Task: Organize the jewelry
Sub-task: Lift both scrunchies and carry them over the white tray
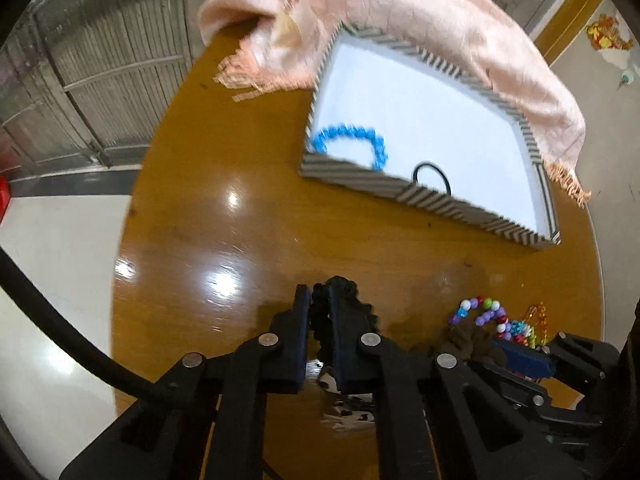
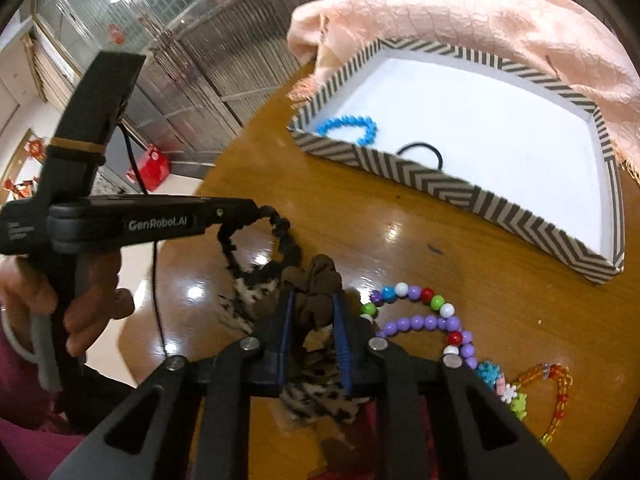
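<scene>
My left gripper is shut on a black scrunchie and holds it above the round wooden table; it also shows in the right wrist view with the scrunchie hanging from it. My right gripper is shut on a brown scrunchie. The zigzag-striped tray with a white floor holds a blue bead bracelet and a black hair tie.
A leopard-print scrunchie lies under my right gripper. A multicoloured bead bracelet, small charms and an orange bead strand lie at the right. A peach scarf drapes behind the tray. The table edge is at left.
</scene>
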